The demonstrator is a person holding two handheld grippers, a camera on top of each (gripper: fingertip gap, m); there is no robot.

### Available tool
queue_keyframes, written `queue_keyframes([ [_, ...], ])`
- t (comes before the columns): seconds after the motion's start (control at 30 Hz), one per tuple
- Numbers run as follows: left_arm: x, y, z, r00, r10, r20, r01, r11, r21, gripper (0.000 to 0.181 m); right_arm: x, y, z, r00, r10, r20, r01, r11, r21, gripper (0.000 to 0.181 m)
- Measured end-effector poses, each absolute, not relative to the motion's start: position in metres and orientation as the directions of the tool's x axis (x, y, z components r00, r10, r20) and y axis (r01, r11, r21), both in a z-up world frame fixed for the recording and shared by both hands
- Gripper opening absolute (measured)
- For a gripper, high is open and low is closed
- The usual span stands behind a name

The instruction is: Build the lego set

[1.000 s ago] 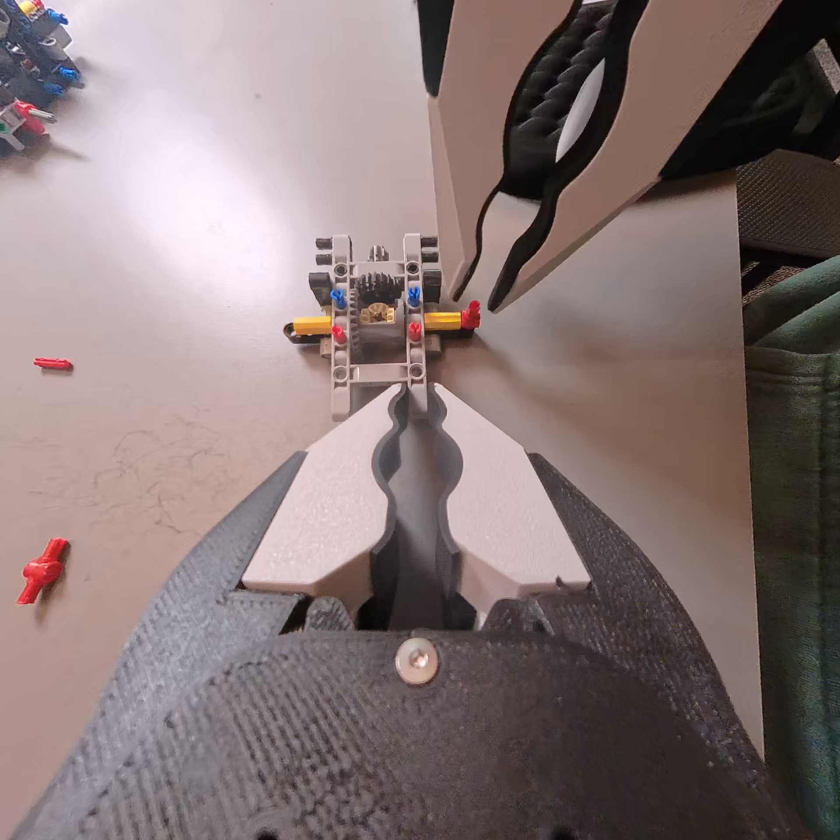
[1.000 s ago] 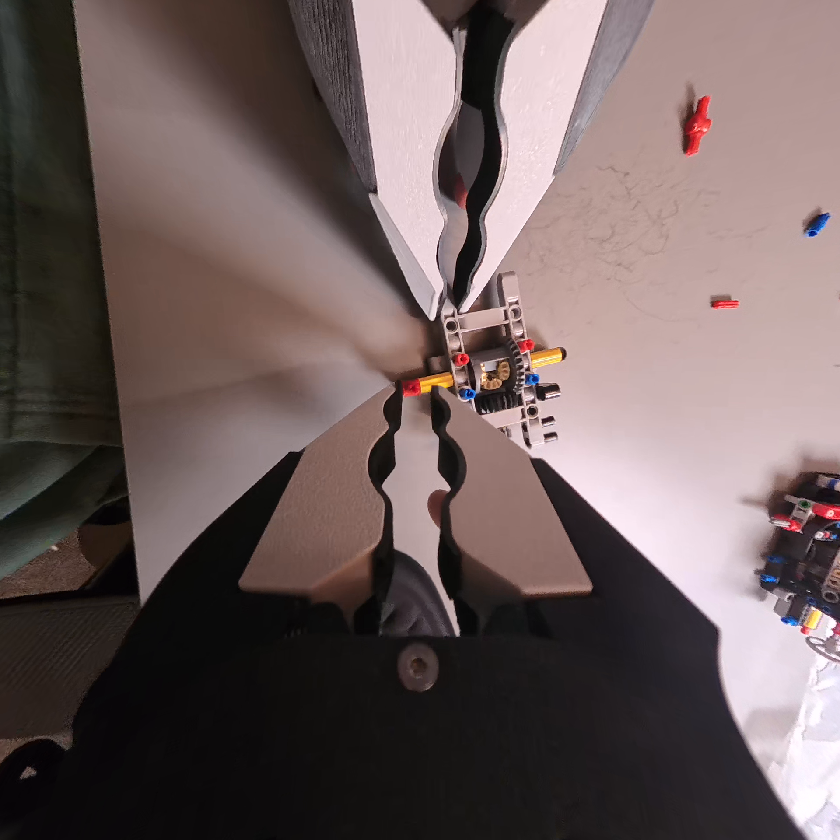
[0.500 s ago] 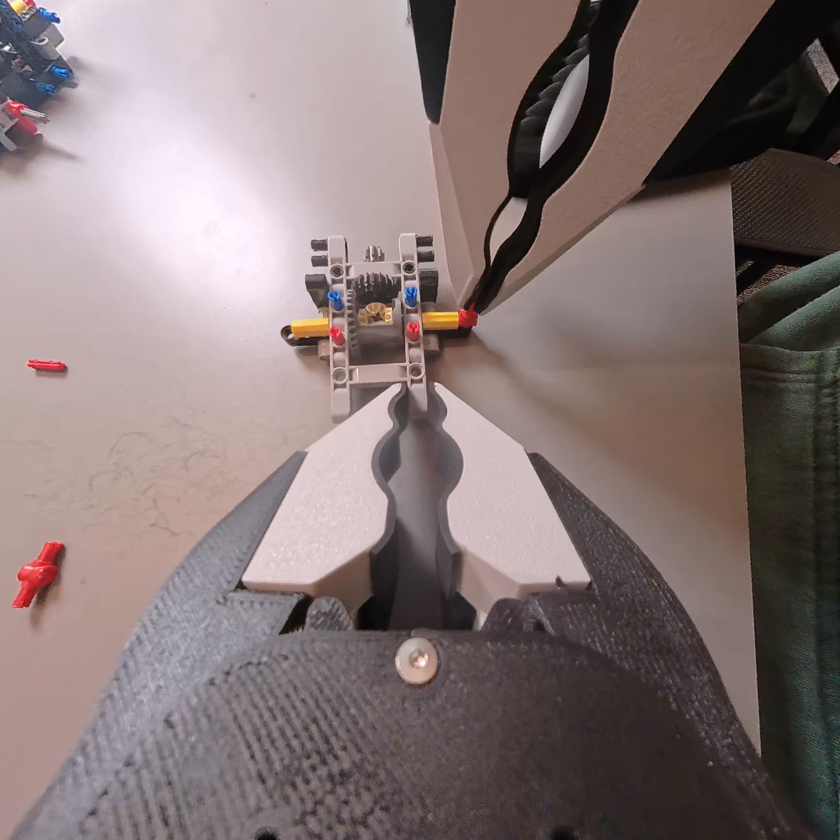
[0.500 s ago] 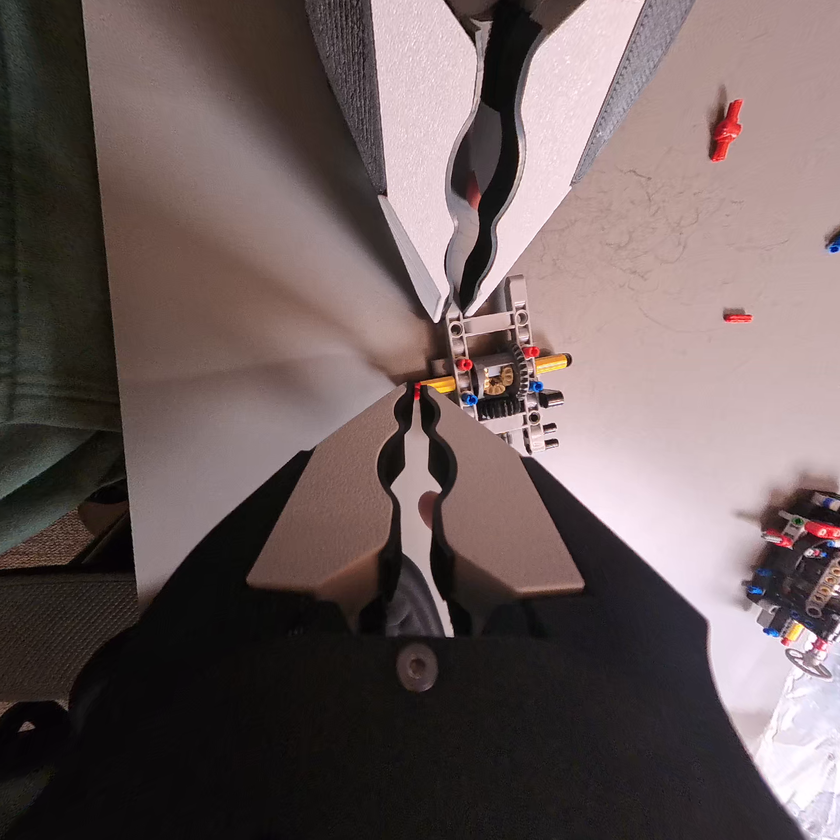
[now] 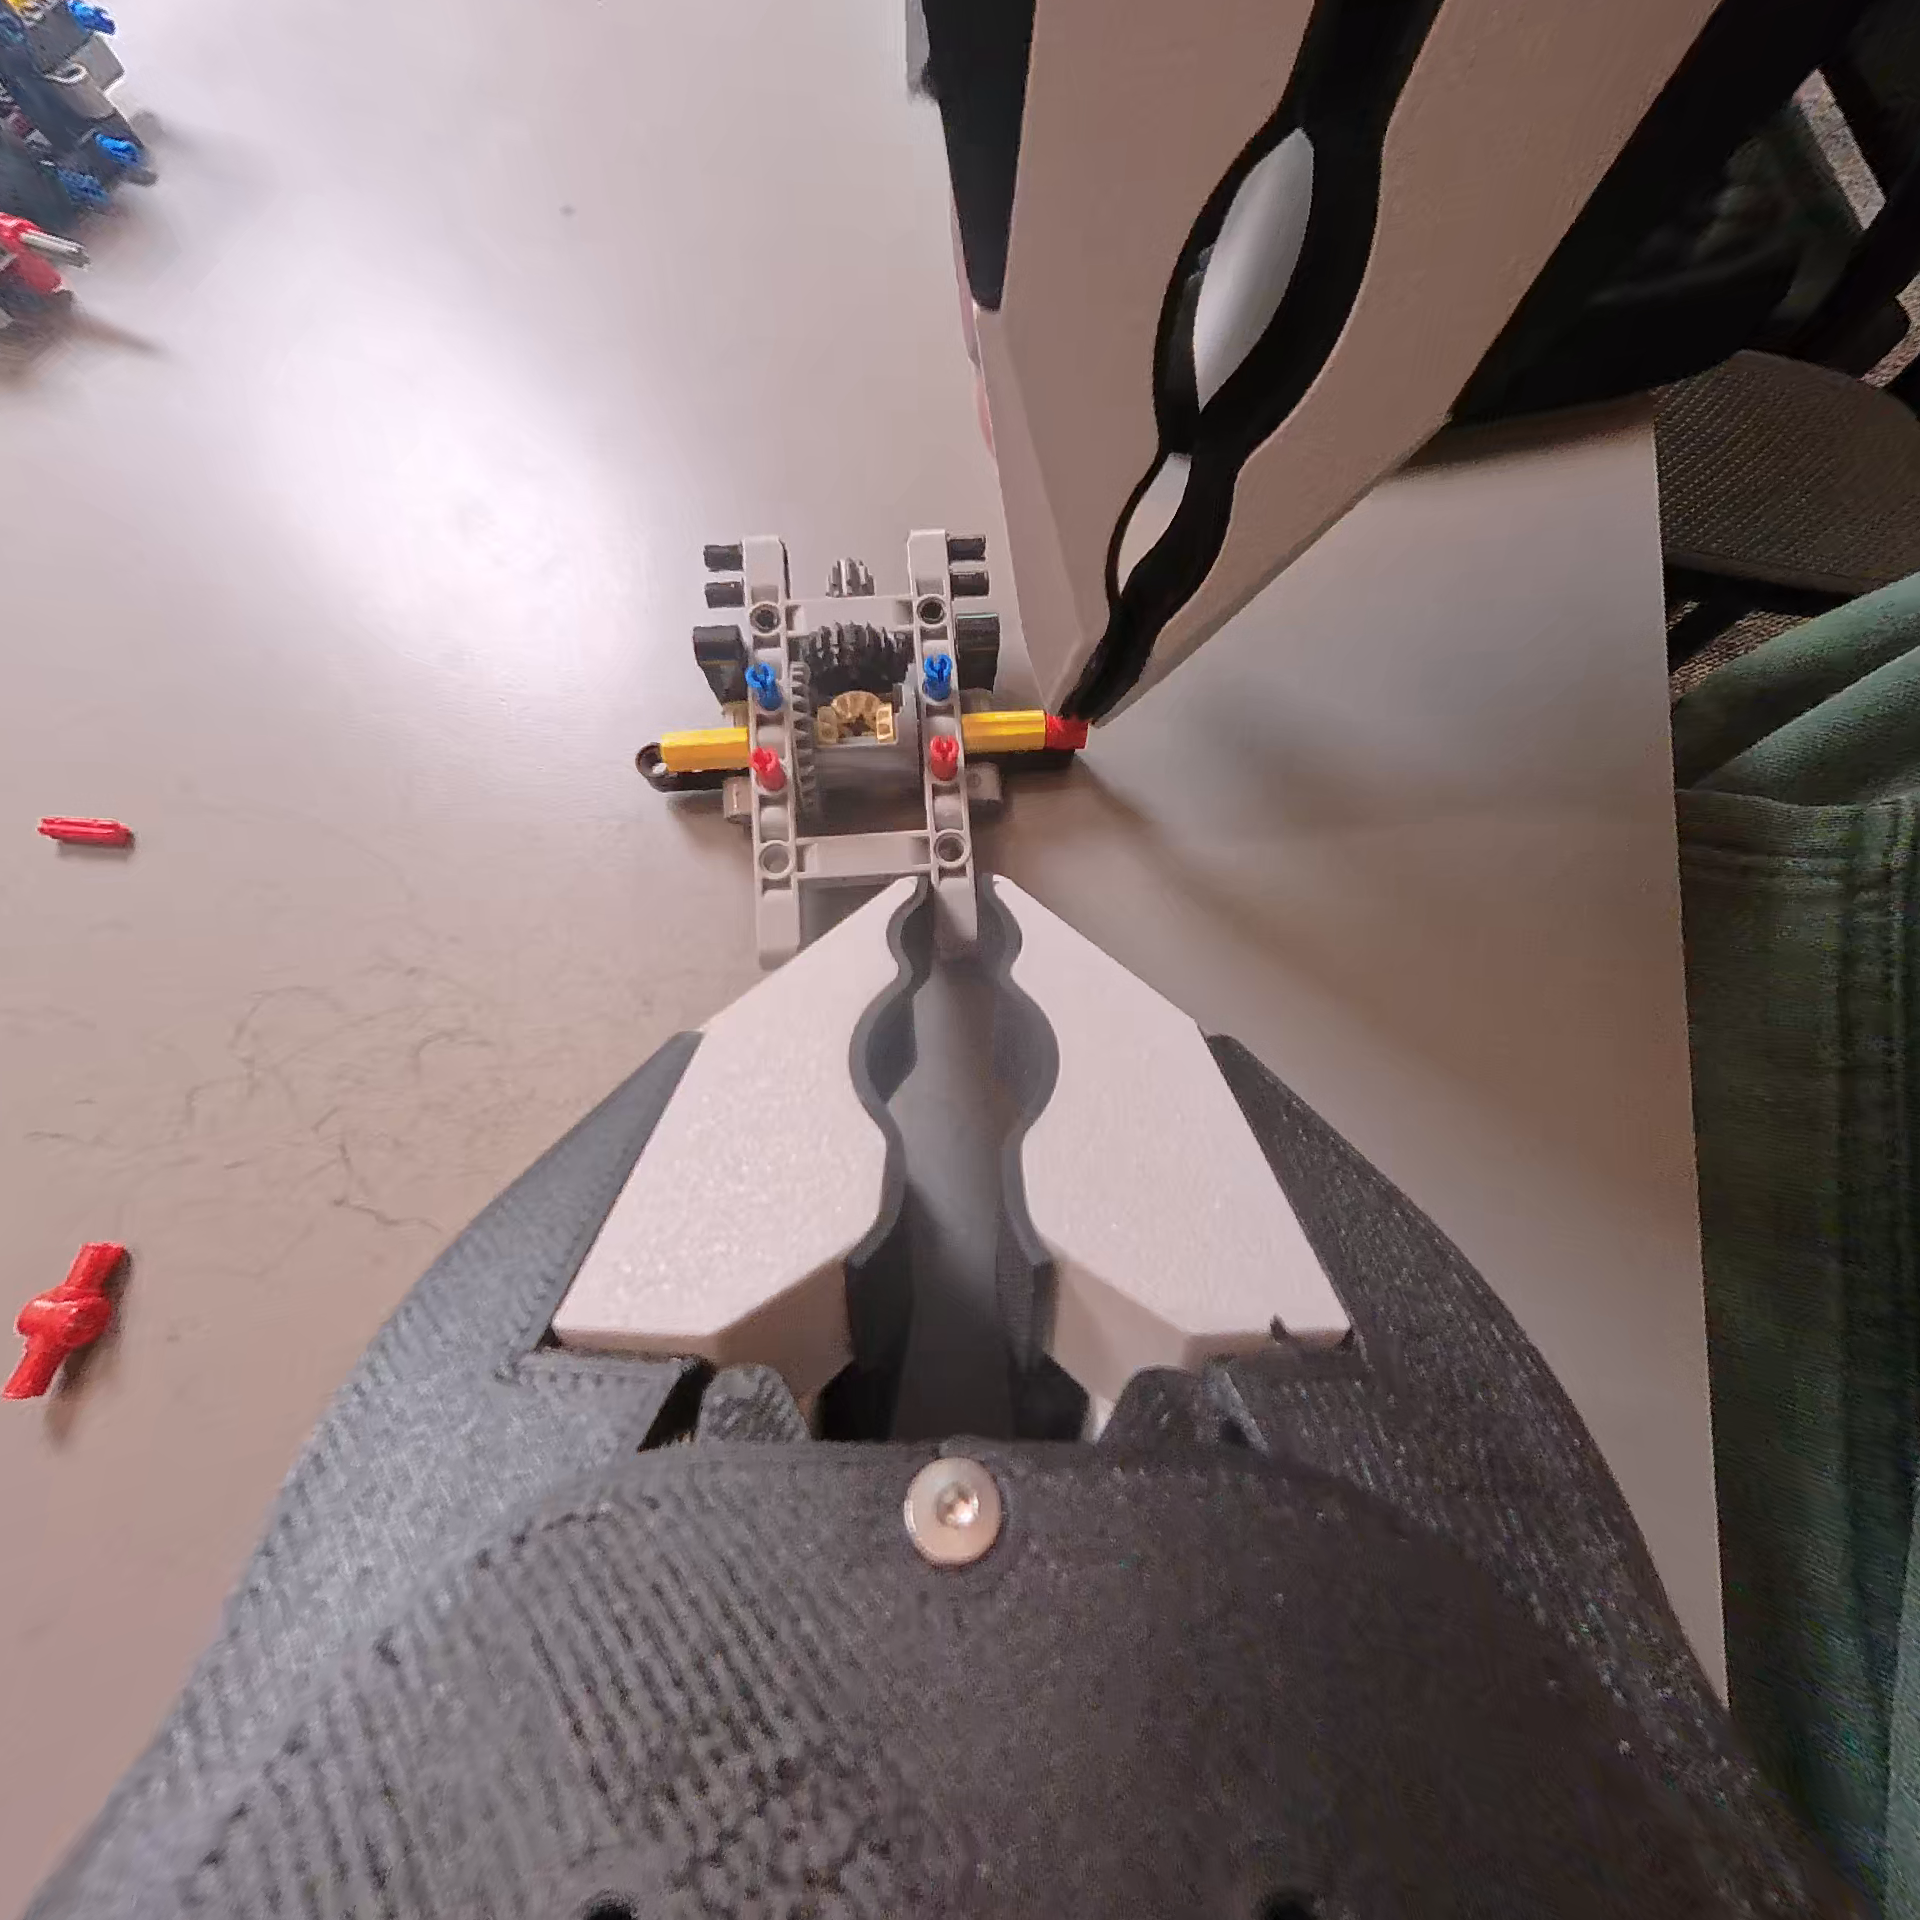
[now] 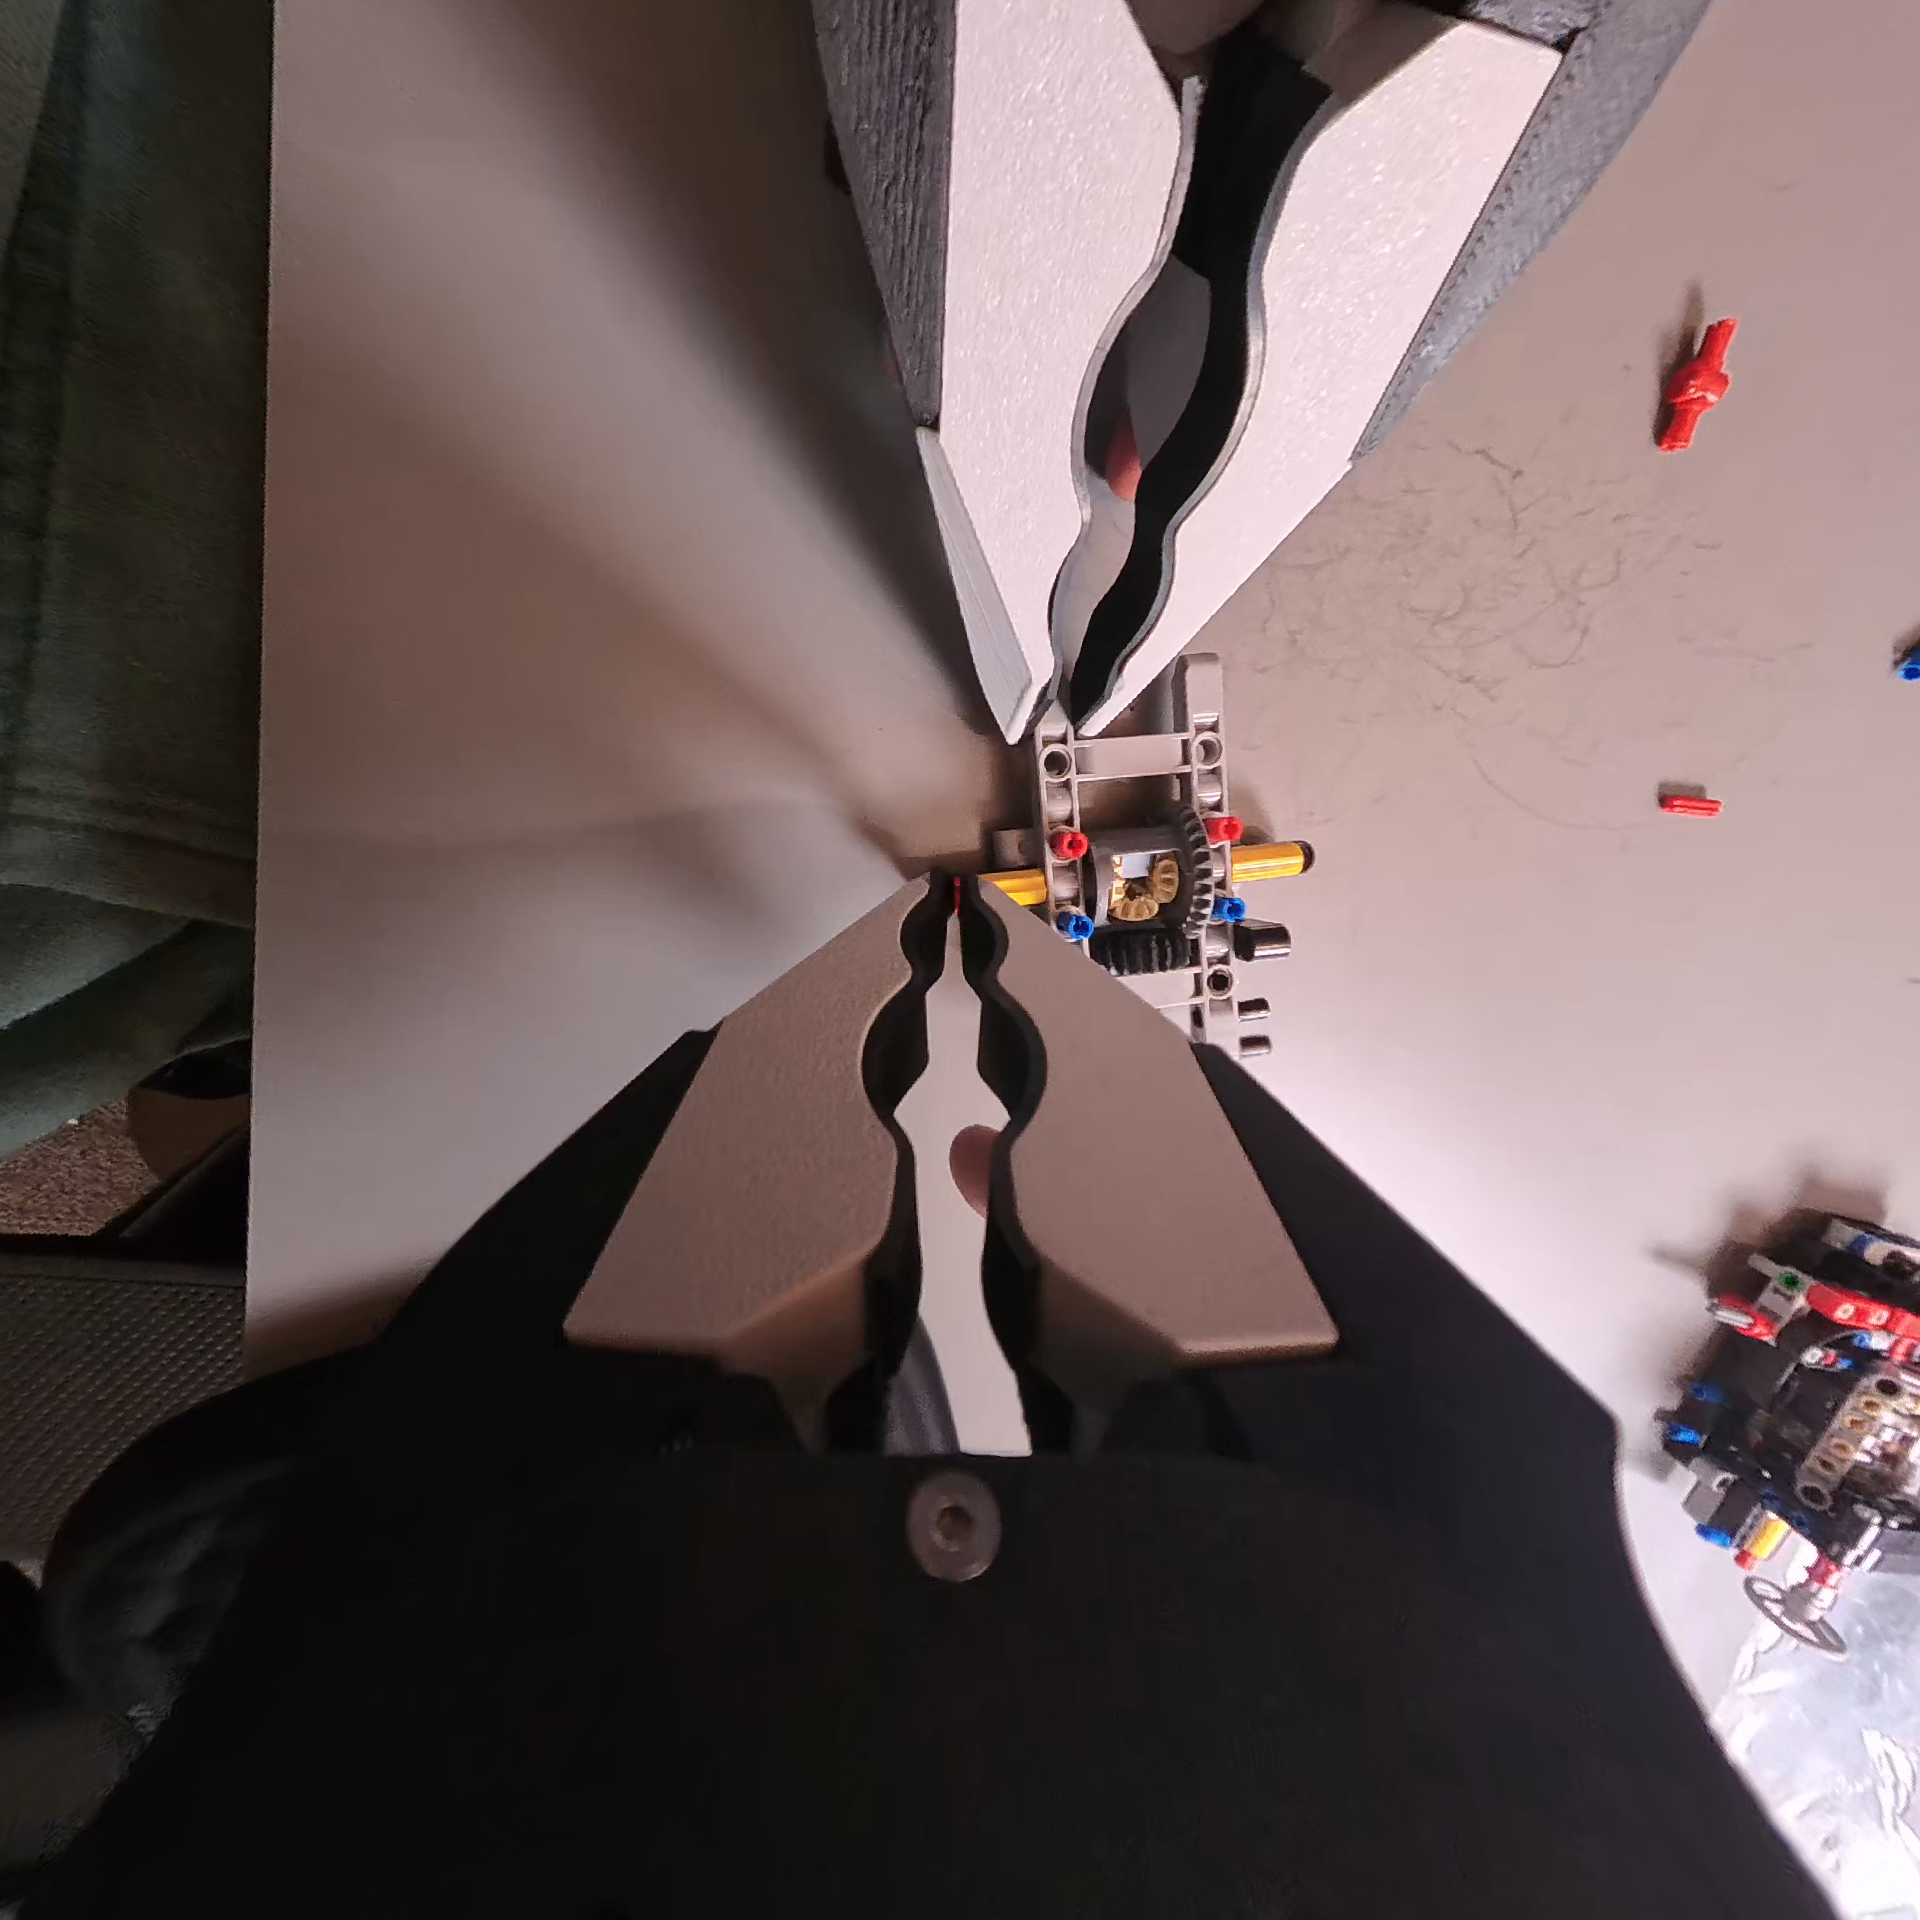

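A small grey lego gear frame lies on the table with black gears, blue and red pins and a yellow axle through it. My left gripper is shut on the near end of the frame's right grey beam. My right gripper is shut on a small red piece at the end of the yellow axle. The frame also shows in the right wrist view, with the left gripper reaching in from above. Only a sliver of the red piece shows there.
A red pin and a red connector lie loose at the left. A larger dark lego build sits on the table beside clear plastic wrap. The table edge borders green cloth. My left and right fingertips are right by each other. From the left gripper's tips to the red connector is close to 15 cm. It is also in sight in the right wrist view.
My right gripper moved up to the axle end and closed on the red piece. My left gripper stayed shut on the grey beam. The frame barely shifted.
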State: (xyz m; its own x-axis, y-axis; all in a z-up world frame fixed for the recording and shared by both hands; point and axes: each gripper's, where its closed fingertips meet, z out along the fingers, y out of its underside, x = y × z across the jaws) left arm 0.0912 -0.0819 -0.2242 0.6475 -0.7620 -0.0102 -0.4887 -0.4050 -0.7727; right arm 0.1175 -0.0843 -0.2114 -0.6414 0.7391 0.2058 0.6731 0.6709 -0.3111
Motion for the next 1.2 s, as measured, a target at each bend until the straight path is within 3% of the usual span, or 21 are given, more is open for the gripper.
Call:
queue_keyframes([
  [0.03, 0.091, -0.082, -0.224, 0.647, -0.763, -0.010, -0.488, -0.404, -0.774, 0.006, 0.118, -0.084, -0.211, -0.649, 0.733, 0.204, 0.666, 0.677, -0.314, 0.001],
  [0.4, 0.090, -0.081, -0.225, 0.641, -0.767, -0.021, -0.495, -0.393, -0.775, 0.006, 0.117, -0.086, -0.211, -0.710, 0.688, 0.153, 0.618, 0.712, -0.334, 0.002],
  [0.47, 0.089, -0.080, -0.223, 0.649, -0.761, -0.017, -0.485, -0.397, -0.779, 0.006, 0.115, -0.082, -0.211, -0.656, 0.739, 0.151, 0.663, 0.661, -0.353, 0.001],
  [0.53, 0.090, -0.081, -0.224, 0.646, -0.763, -0.002, -0.480, -0.404, -0.779, 0.006, 0.116, -0.082, -0.209, -0.602, 0.789, 0.125, 0.706, 0.598, -0.379, 0.020],
  [0.6, 0.090, -0.082, -0.224, 0.647, -0.763, 0.002, -0.477, -0.407, -0.779, 0.006, 0.115, -0.081, -0.208, -0.549, 0.824, 0.140, 0.734, 0.555, -0.392, 0.027],
  [0.73, 0.090, -0.083, -0.224, 0.653, -0.757, 0.002, -0.475, -0.411, -0.778, 0.006, 0.115, -0.088, -0.208, -0.401, 0.903, 0.155, 0.795, 0.427, -0.431, 0.023],
  [0.87, 0.089, -0.083, -0.223, 0.659, -0.752, 0.002, -0.472, -0.415, -0.778, 0.006, 0.116, -0.084, -0.215, -0.122, 0.983, 0.135, 0.868, 0.171, -0.466, 0.017],
  [1.0, 0.089, -0.084, -0.223, 0.662, -0.750, -0.002, -0.473, -0.416, -0.777, 0.005, 0.117, -0.084, -0.219, -0.035, 0.983, 0.179, 0.864, 0.120, -0.489, 0.009],
  [1.2, 0.089, -0.084, -0.224, 0.660, -0.751, -0.014, -0.482, -0.409, -0.774, 0.005, 0.116, -0.084, -0.214, -0.066, 0.969, 0.238, 0.860, 0.176, -0.479, 0.009],
])
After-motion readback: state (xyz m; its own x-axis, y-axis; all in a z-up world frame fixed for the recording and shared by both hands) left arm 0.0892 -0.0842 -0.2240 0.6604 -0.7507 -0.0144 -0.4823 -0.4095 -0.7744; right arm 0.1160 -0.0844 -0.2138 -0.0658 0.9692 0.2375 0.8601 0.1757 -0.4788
